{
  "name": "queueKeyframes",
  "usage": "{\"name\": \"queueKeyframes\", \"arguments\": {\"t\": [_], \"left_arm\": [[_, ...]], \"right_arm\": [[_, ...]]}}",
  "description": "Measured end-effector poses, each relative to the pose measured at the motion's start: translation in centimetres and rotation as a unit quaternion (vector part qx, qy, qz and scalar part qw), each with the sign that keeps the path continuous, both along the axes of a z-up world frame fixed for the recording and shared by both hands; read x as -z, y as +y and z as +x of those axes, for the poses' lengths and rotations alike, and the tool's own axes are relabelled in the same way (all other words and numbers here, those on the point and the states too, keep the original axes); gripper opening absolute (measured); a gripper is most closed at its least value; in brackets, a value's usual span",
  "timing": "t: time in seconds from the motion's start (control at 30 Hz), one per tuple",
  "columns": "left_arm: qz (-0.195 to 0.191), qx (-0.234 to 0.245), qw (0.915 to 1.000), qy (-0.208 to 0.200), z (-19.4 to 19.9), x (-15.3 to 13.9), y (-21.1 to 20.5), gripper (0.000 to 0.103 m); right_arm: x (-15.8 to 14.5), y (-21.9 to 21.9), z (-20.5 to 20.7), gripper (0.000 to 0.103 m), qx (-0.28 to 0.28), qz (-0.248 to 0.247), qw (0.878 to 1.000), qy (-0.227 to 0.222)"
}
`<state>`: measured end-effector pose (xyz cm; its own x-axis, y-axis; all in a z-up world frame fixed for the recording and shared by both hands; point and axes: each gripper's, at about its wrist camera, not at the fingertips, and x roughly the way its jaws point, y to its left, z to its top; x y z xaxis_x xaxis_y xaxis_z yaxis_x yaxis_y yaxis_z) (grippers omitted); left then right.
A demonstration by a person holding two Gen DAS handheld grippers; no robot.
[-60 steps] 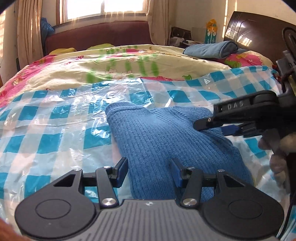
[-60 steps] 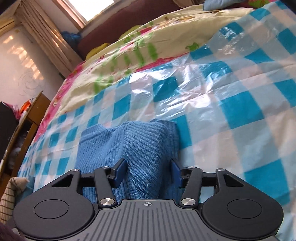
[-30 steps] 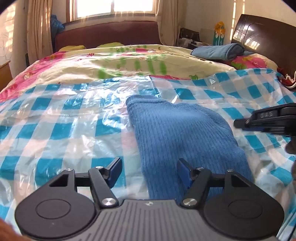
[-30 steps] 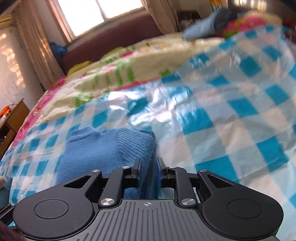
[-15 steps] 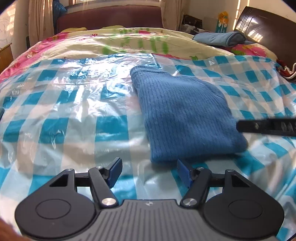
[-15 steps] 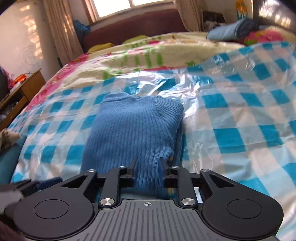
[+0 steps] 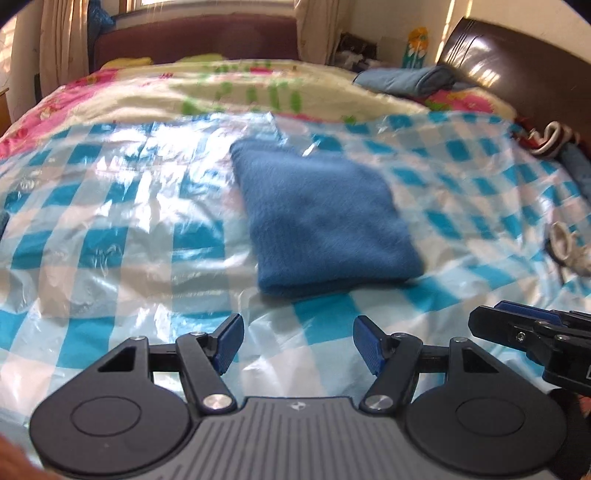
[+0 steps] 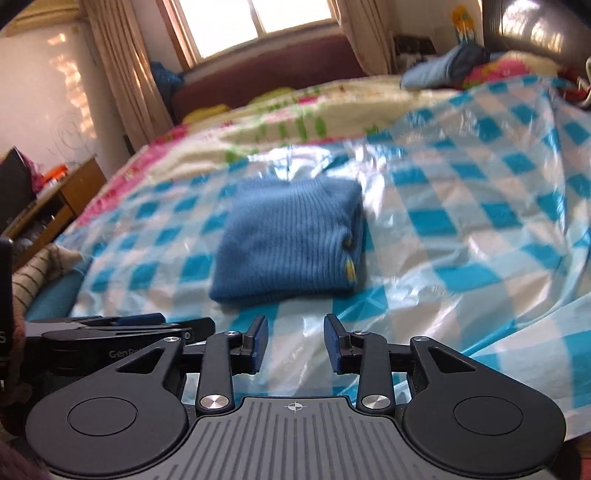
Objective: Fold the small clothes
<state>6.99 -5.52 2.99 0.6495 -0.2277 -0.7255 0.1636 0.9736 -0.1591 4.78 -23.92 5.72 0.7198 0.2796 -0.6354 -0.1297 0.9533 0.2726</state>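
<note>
Bed covered by a blue-and-white checked plastic sheet, bearing at frame centre a folded blue knit sweater, with the left hand-held gripper and right hand-held gripper at lower frame, both spread open, empty, short of the sweater.

Bright daylight enters from the window, blown out white. Strong glare on the checked plastic sheet and the headboard. Motion blur softens the blue sweater in both views. Fisheye bending and dark corners at the edges.
</note>
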Motion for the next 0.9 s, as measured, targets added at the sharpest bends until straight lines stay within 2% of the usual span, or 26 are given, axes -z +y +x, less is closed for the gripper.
{"name": "queueKeyframes", "arguments": {"t": [0.07,0.17,0.3,0.6,0.9], "left_arm": [[-0.004,0.001,1.0000,-0.009,-0.5,-0.8,-0.1,0.075],[-0.001,0.001,0.9999,-0.016,-1.1,-1.1,-0.2,0.078],[0.018,-0.010,0.9998,-0.002,-1.3,0.0,-0.2,0.079],[0.020,-0.027,0.9974,0.064,-1.4,4.1,0.0,0.079],[0.056,-0.031,0.9960,0.062,-1.4,4.3,-1.2,0.083]], "right_arm": [[-0.9,0.0,-0.5,0.044,0.004,-0.004,1.000,-0.012],[-1.2,0.3,-0.8,0.044,0.008,-0.018,1.000,-0.023],[0.3,0.3,-0.3,0.044,0.019,-0.024,1.000,0.006],[3.1,0.2,-0.1,0.048,0.035,-0.029,0.998,0.033],[5.7,0.9,-0.2,0.048,0.023,-0.037,0.997,0.057]]}}
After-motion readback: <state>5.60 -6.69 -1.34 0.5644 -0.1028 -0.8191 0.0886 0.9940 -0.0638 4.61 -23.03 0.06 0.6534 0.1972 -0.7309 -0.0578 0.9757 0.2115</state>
